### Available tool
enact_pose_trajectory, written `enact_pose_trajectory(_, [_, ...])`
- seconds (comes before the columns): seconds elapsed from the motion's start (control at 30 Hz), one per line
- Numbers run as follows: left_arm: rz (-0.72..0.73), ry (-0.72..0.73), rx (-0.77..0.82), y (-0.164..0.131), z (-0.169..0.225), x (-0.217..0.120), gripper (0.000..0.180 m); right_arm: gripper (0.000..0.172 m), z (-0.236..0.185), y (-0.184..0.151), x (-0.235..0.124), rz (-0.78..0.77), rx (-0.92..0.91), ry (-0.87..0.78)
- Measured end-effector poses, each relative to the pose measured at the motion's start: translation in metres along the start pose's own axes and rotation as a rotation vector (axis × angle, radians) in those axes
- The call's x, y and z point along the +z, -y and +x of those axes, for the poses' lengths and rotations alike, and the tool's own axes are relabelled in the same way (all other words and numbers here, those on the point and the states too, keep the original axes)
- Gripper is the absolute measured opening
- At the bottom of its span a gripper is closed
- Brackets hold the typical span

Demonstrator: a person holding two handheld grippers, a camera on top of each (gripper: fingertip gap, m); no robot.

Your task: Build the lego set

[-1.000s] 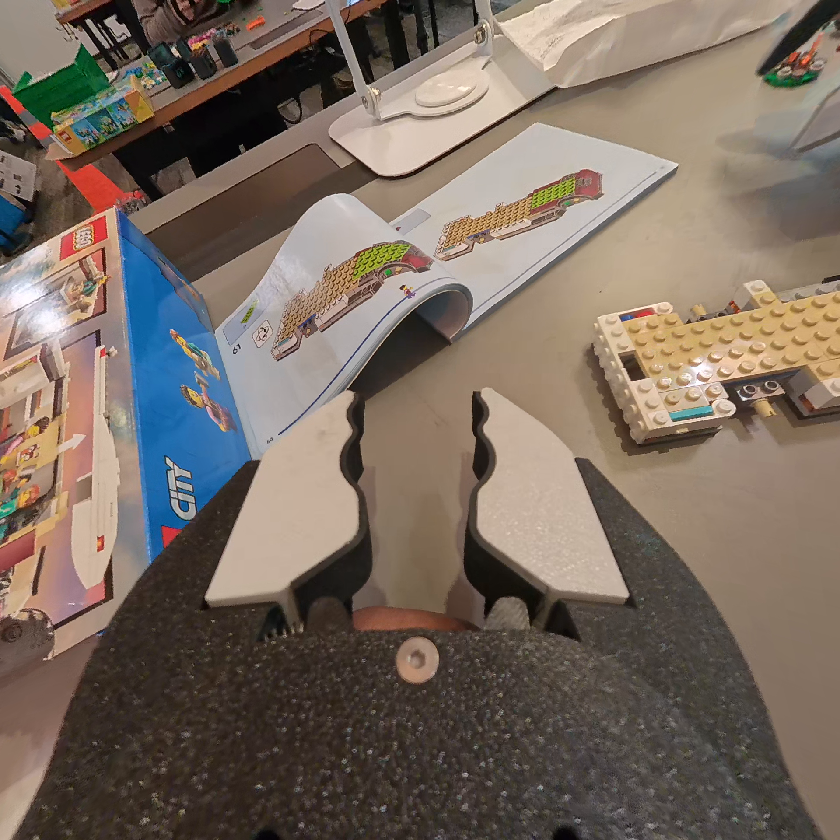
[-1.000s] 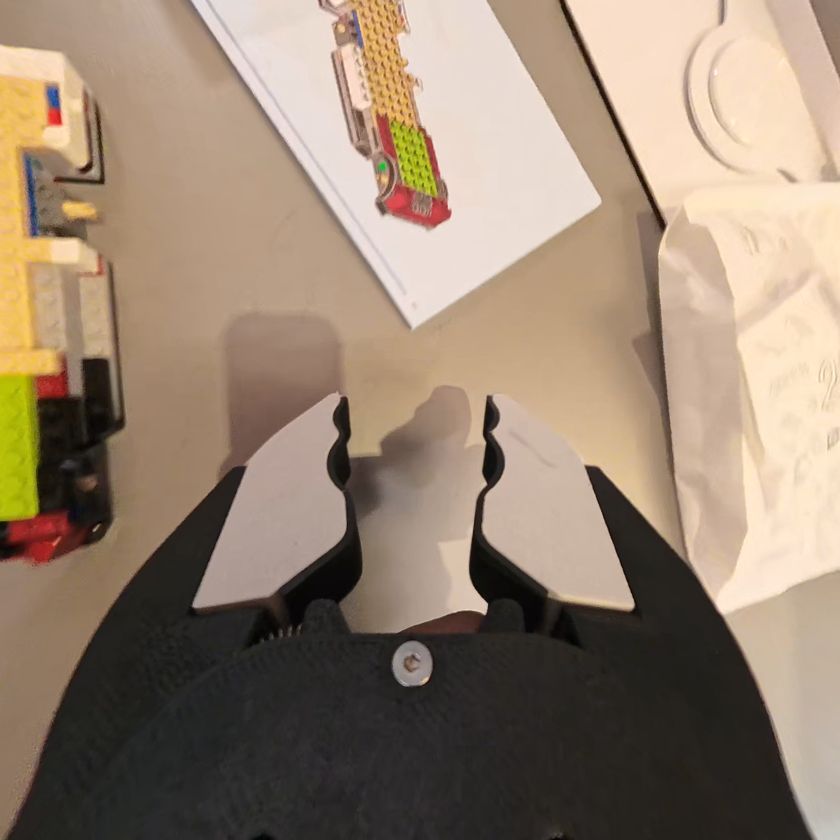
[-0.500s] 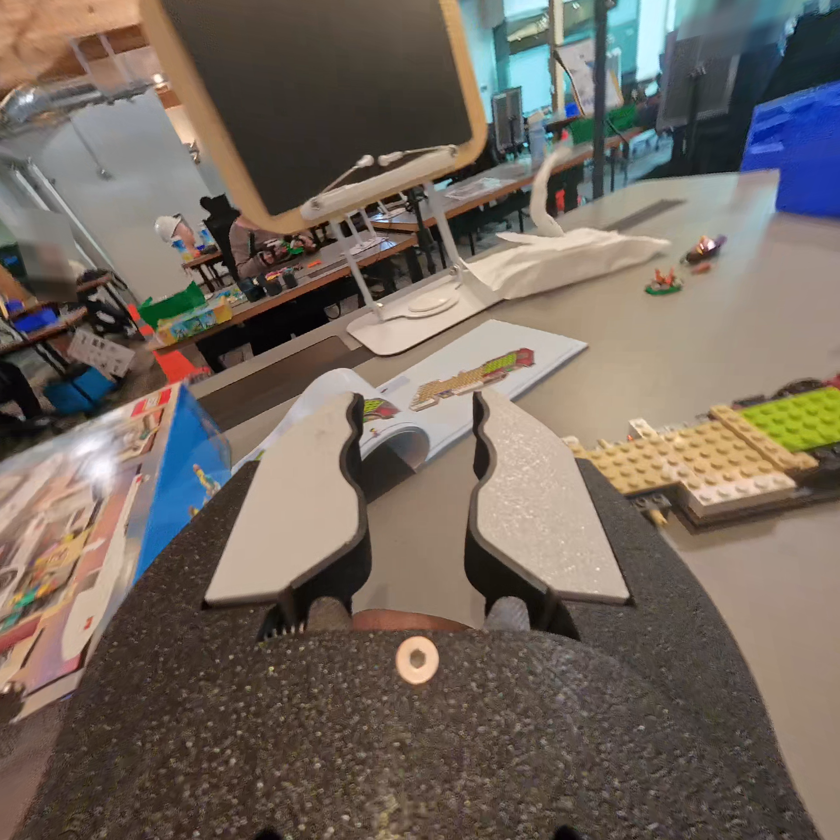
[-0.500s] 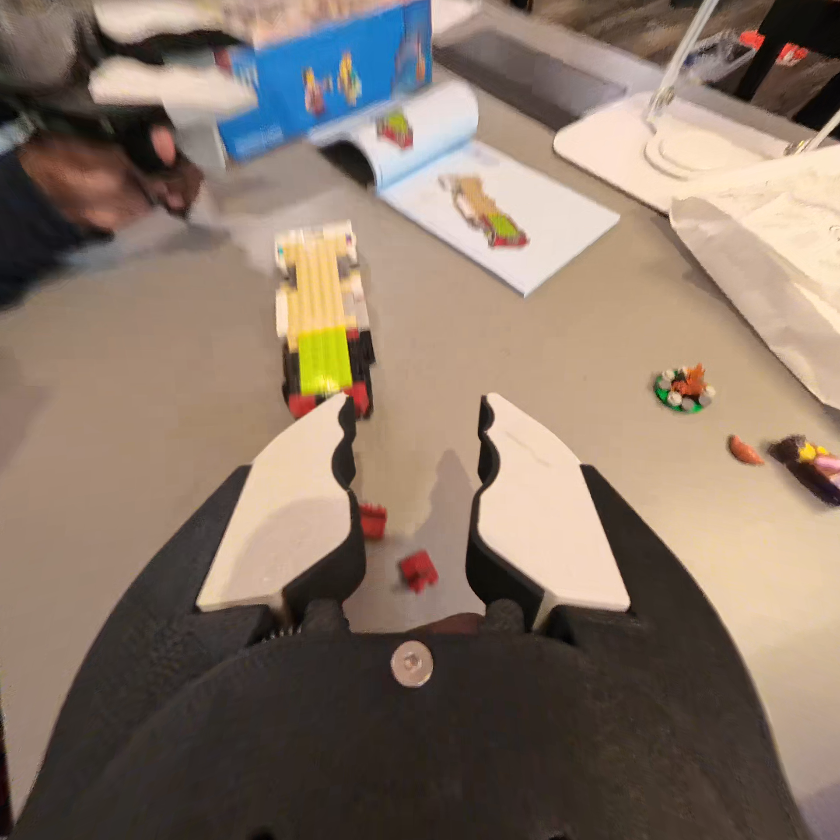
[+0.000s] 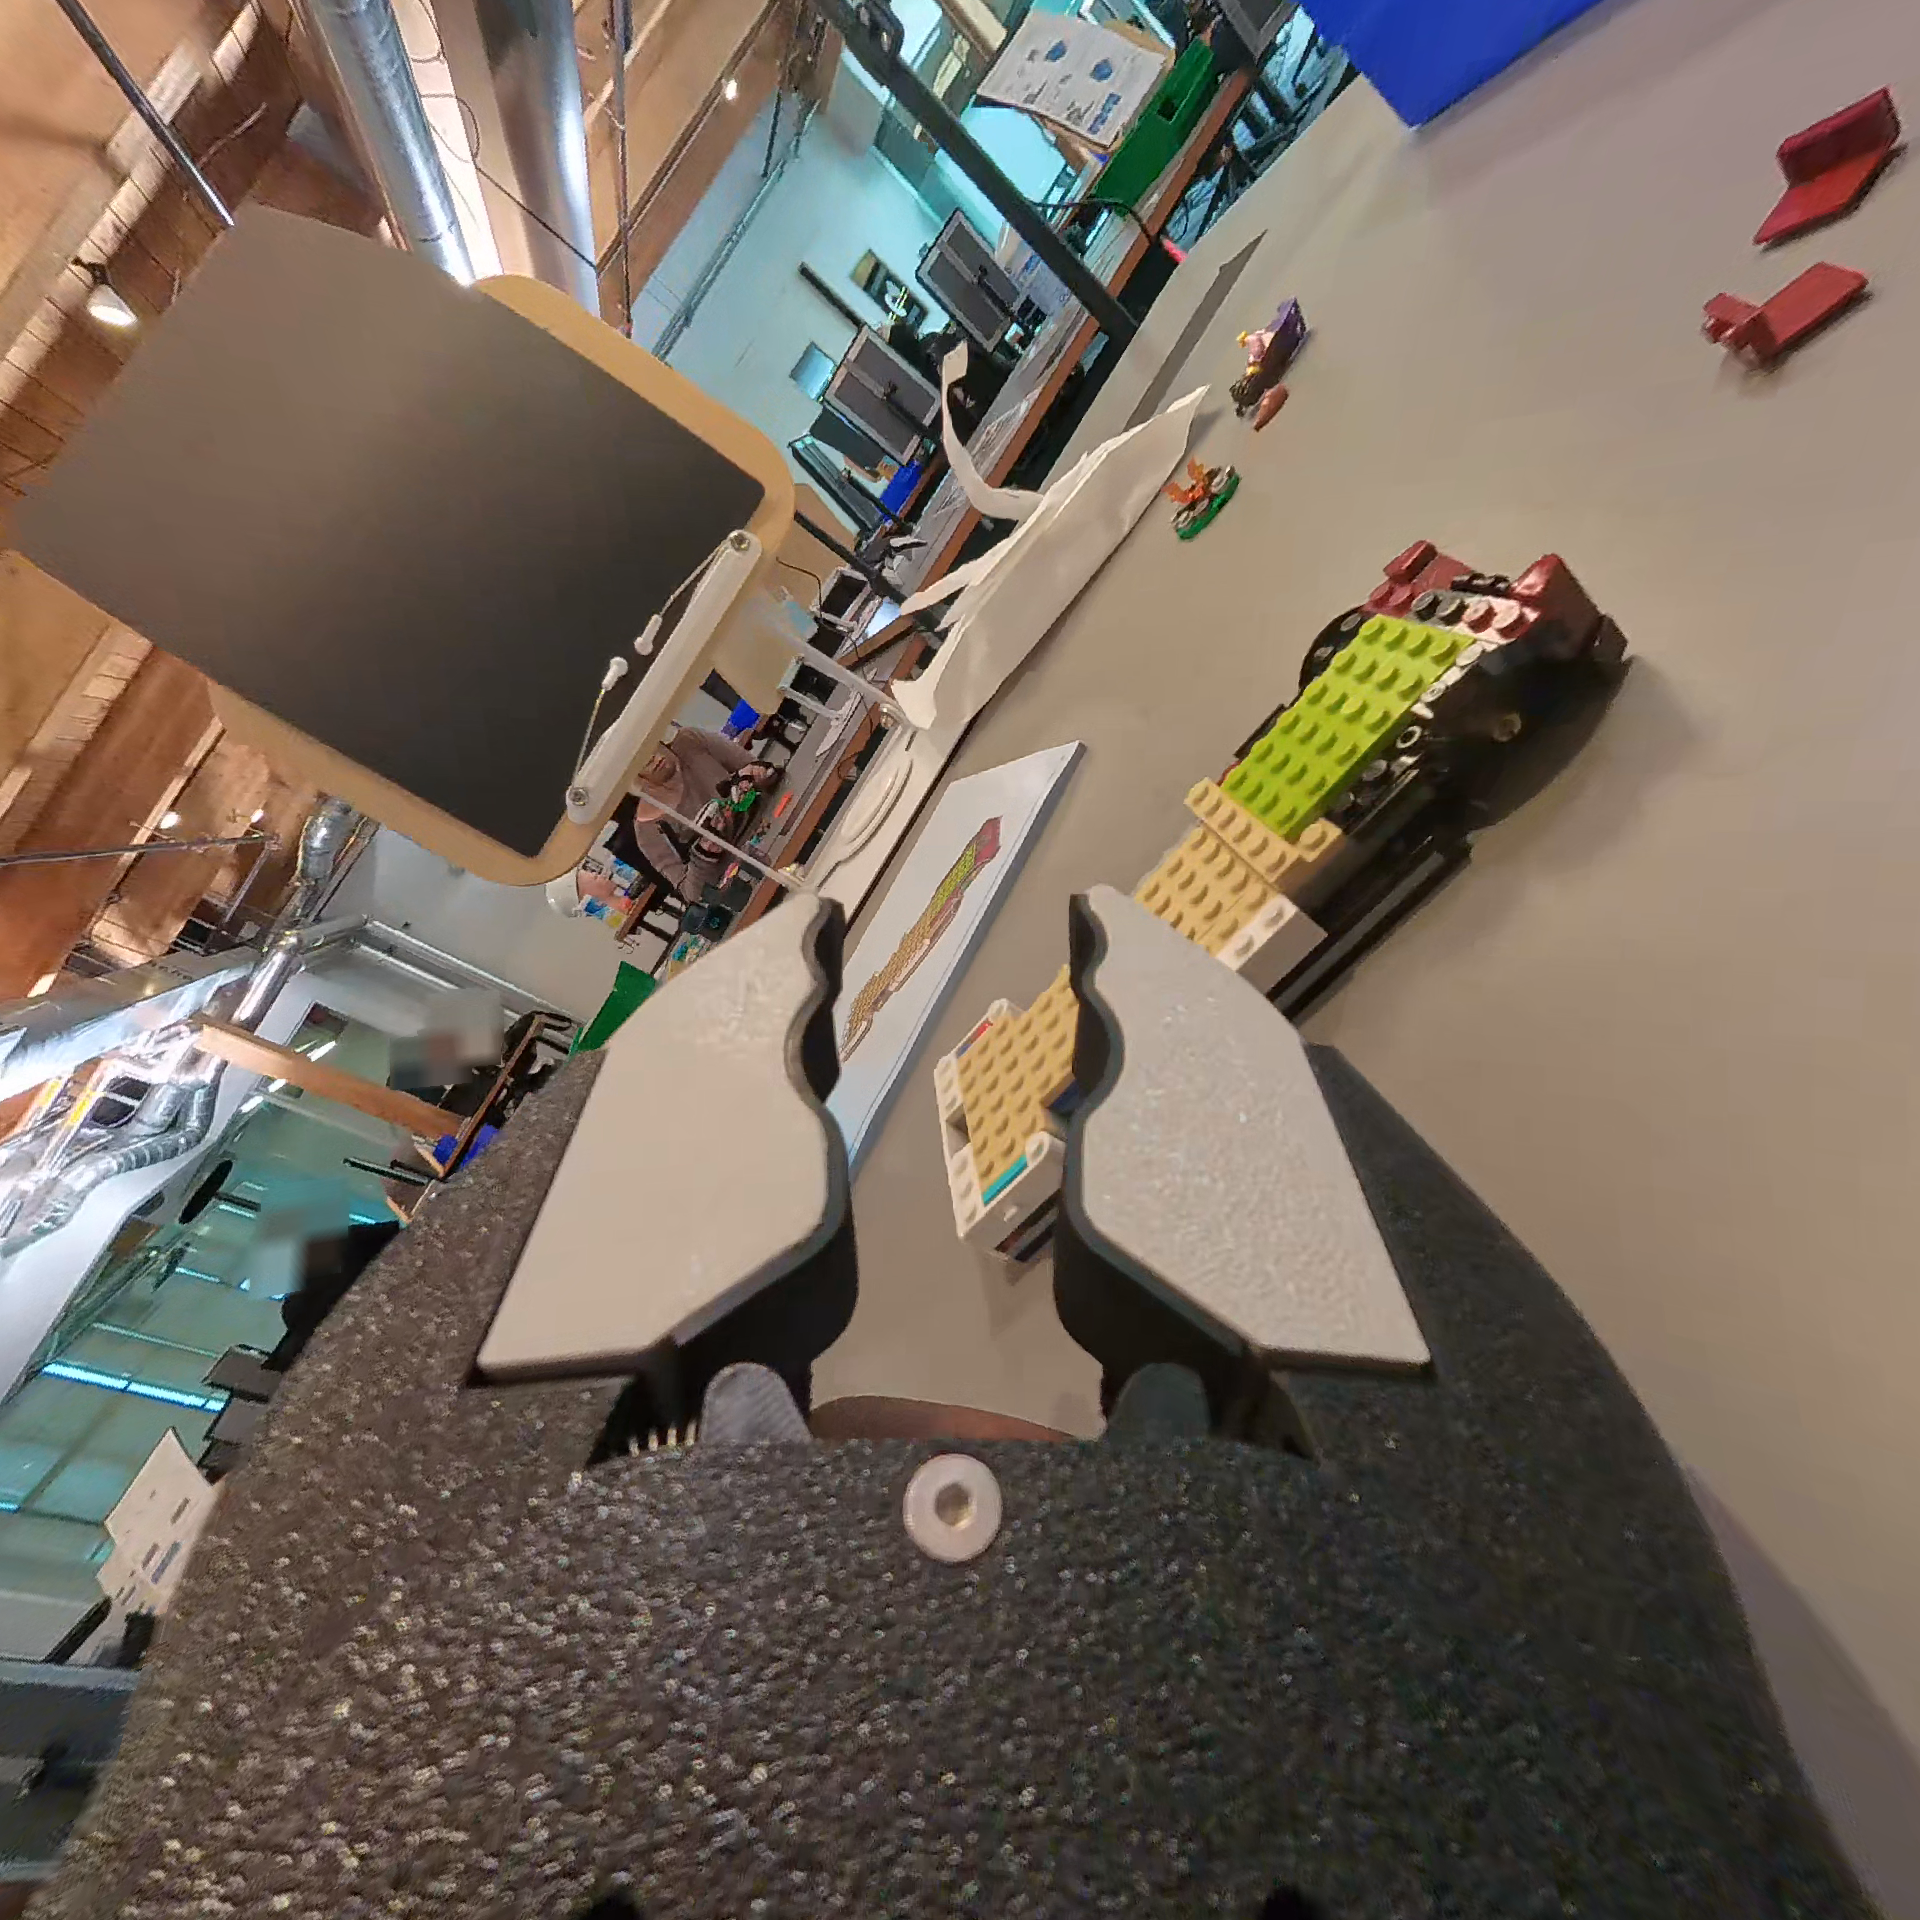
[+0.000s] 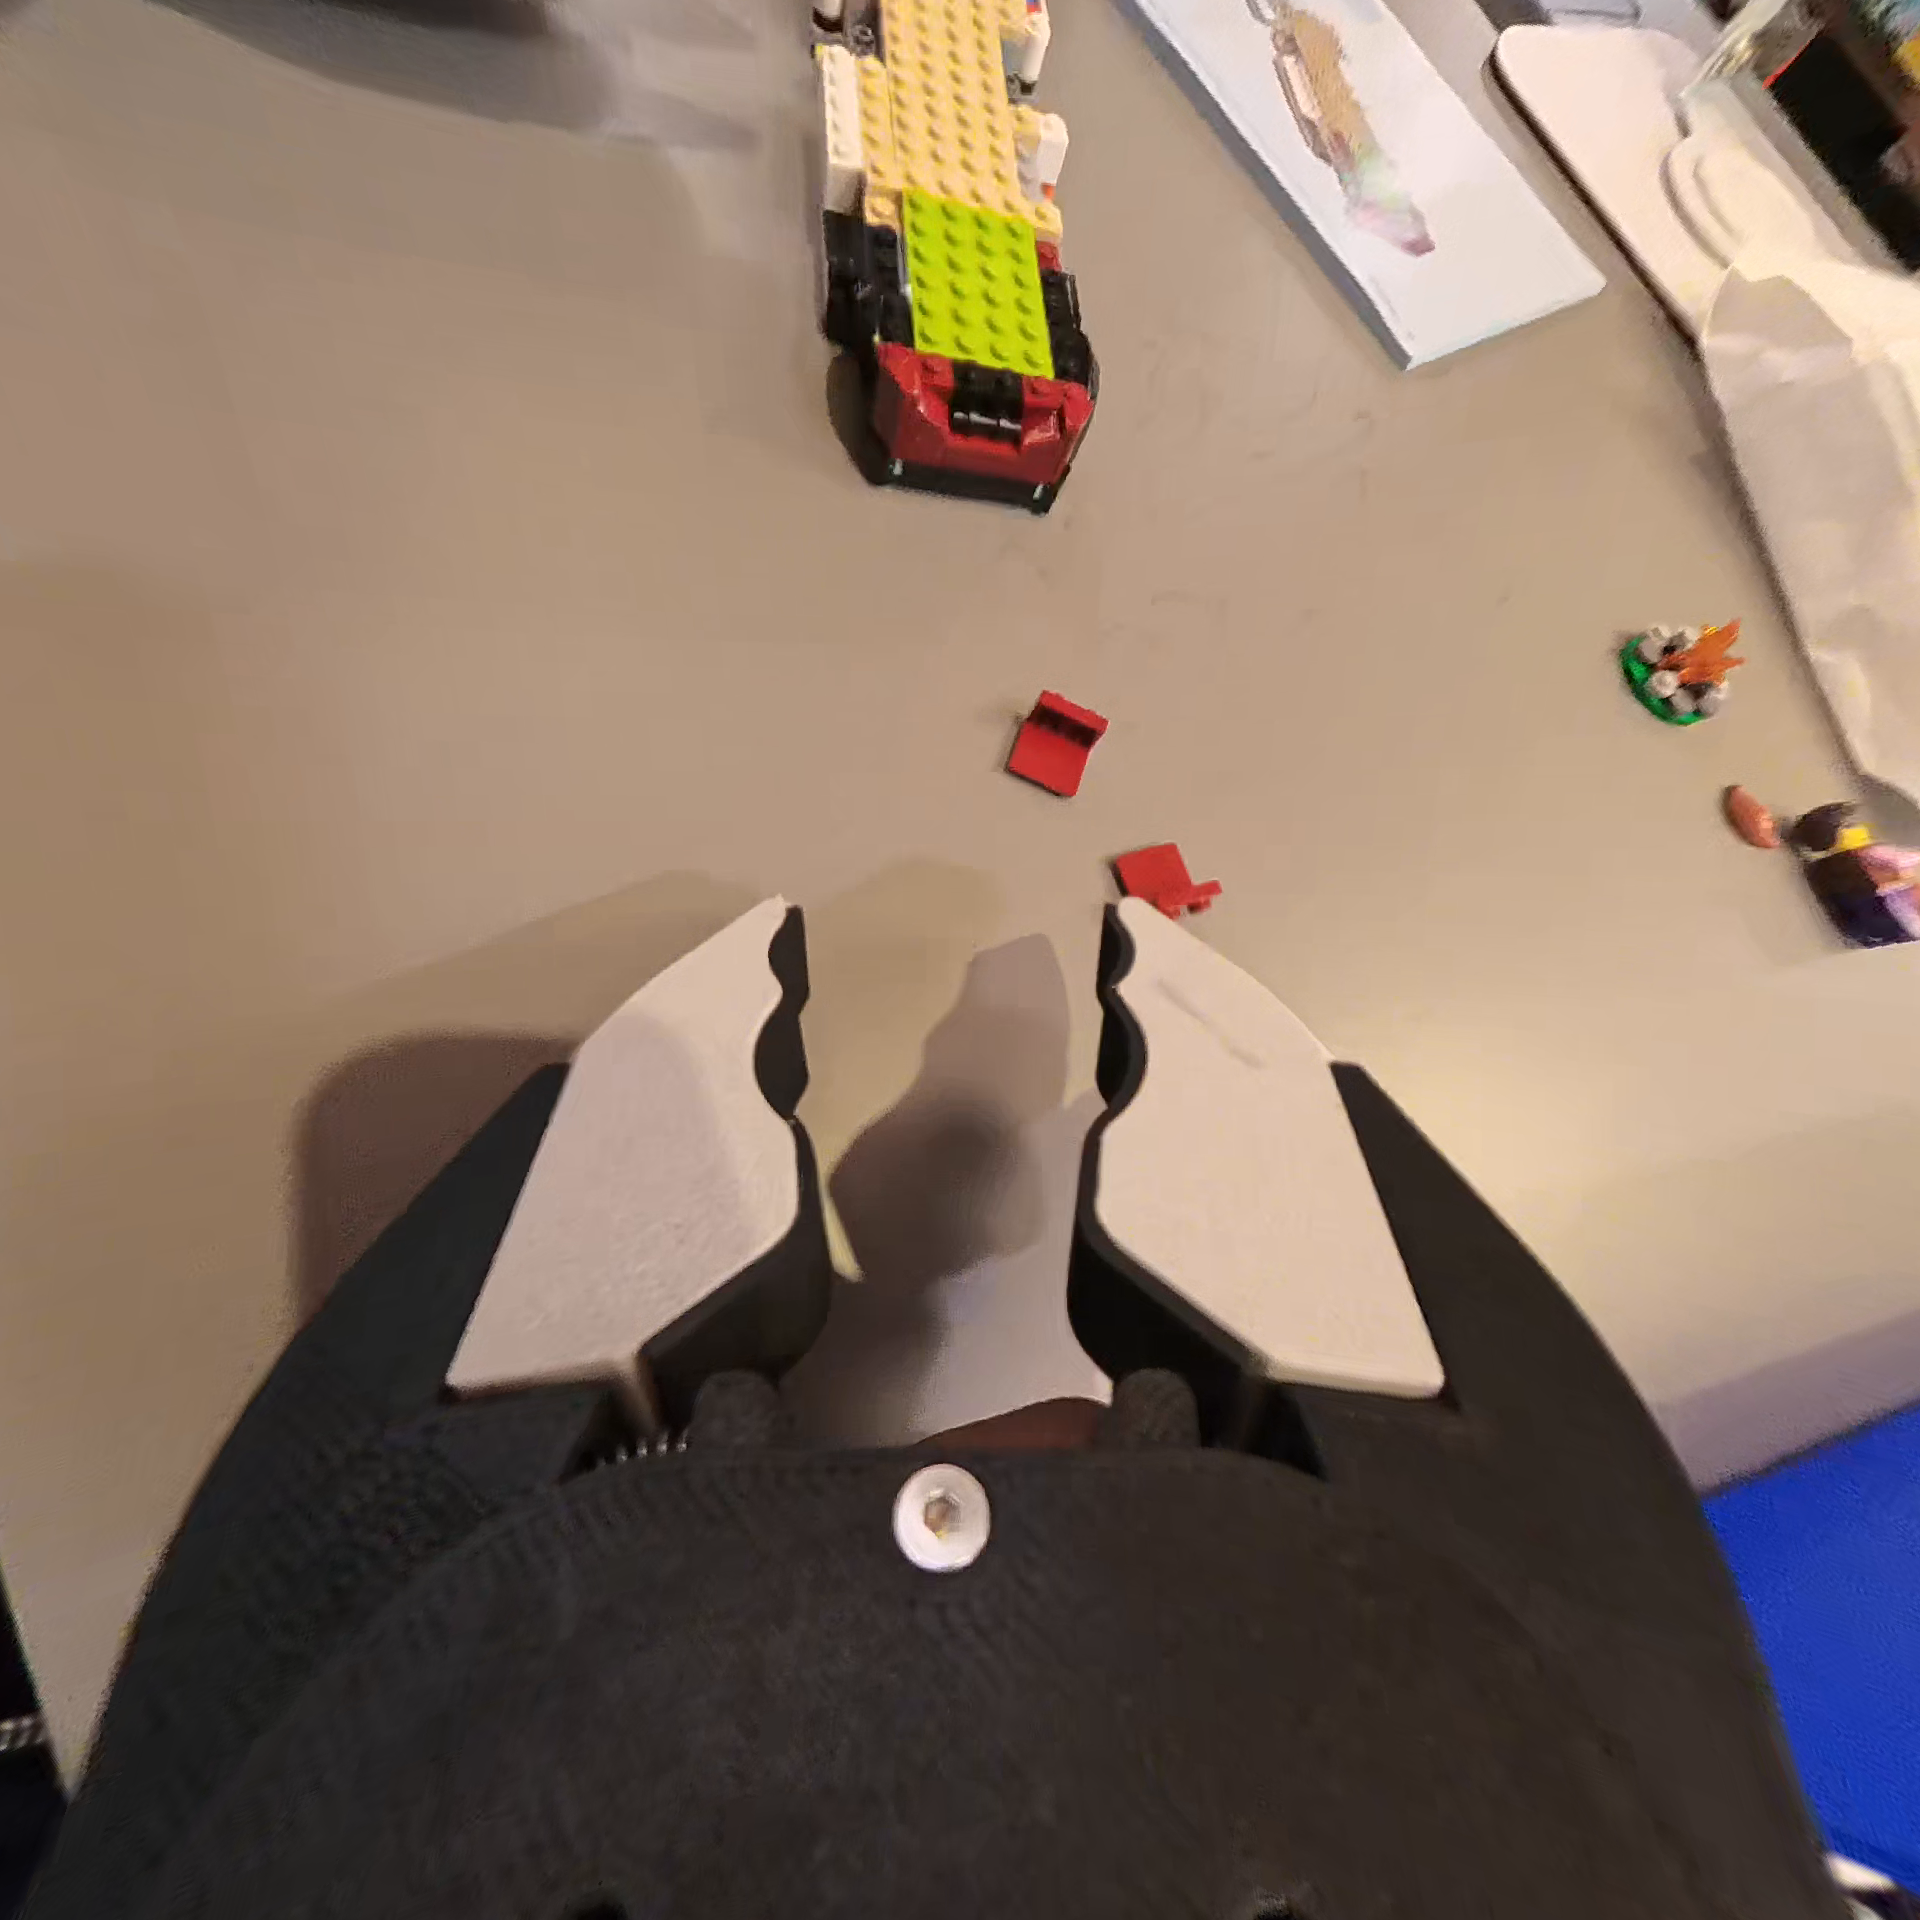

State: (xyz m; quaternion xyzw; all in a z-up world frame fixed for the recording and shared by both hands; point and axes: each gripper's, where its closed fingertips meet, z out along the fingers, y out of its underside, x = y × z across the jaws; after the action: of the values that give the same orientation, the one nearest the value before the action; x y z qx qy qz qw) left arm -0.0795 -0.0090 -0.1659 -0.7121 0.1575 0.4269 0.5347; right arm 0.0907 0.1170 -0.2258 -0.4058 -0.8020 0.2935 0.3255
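Note:
A long brick model with tan, lime-green and dark red parts lies on the grey table [image 6: 416, 623]; it shows in the left wrist view [image 5: 1340, 727] and in the right wrist view [image 6: 966, 260]. My left gripper [image 5: 951, 925] is open and empty, tilted, just in front of the model's tan and white end [image 5: 1008, 1101]. My right gripper [image 6: 945, 925] is open and empty above bare table. Two small red pieces lie ahead of it, one [image 6: 1057, 743] farther off and one [image 6: 1164, 878] beside the right fingertip [image 6: 1143, 935].
An open instruction booklet [image 6: 1371, 166] lies beside the model. A white paper bag [image 6: 1839, 436], a small green-based campfire piece [image 6: 1678, 675] and a minifigure [image 6: 1860, 873] lie to the right. A lamp with a white base [image 5: 395, 540] stands behind. A blue box [image 6: 1818, 1621] is at the near right. The grippers' ends are close to 20 cm from one another. The right tips stand about 20 cm off the small green-based campfire piece [image 6: 1678, 675]. Look for it in the left wrist view [image 5: 1206, 491] too.
Both grippers swung to new viewpoints. The left one tilted and came close to the model's tan end. The right one pulled back along the model, past the two red pieces. Both stayed open and empty.

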Motion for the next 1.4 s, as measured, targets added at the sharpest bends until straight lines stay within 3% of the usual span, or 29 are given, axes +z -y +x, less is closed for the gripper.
enact_pose_trajectory(0.13, [-0.045,0.025,-0.005,-0.007,-0.002,0.001,0.042,0.053,-0.005,-0.003,-0.022,0.048,0.005,0.032])
enact_pose_trajectory(0.3, [-0.080,0.056,-0.004,-0.013,-0.006,0.004,0.042,0.051,0.017,-0.018,-0.087,0.055,-0.053,0.044])
enact_pose_trajectory(0.43, [-0.108,0.054,0.026,-0.016,-0.003,0.008,0.041,0.049,0.083,-0.047,-0.140,-0.063,-0.152,-0.040])
enact_pose_trajectory(0.53, [-0.124,0.052,0.053,-0.018,-0.001,0.011,0.041,0.048,0.153,-0.082,-0.159,-0.223,-0.185,-0.102])
enact_pose_trajectory(0.67, [-0.141,0.061,0.067,-0.021,-0.001,0.012,0.041,0.046,0.224,-0.121,-0.156,-0.364,-0.174,-0.053])
enact_pose_trajectory(0.8, [-0.169,0.077,0.064,-0.026,-0.004,0.013,0.041,0.046,0.262,-0.154,-0.140,-0.512,-0.172,0.010])
enact_pose_trajectory(1.03, [-0.189,0.070,0.077,-0.031,-0.003,0.016,0.040,0.038,0.252,-0.177,-0.137,-0.599,-0.168,0.133])
enact_pose_trajectory(1.4, [-0.190,0.053,0.104,-0.032,0.001,0.020,0.040,0.028,0.192,-0.163,-0.139,-0.644,-0.357,0.307])
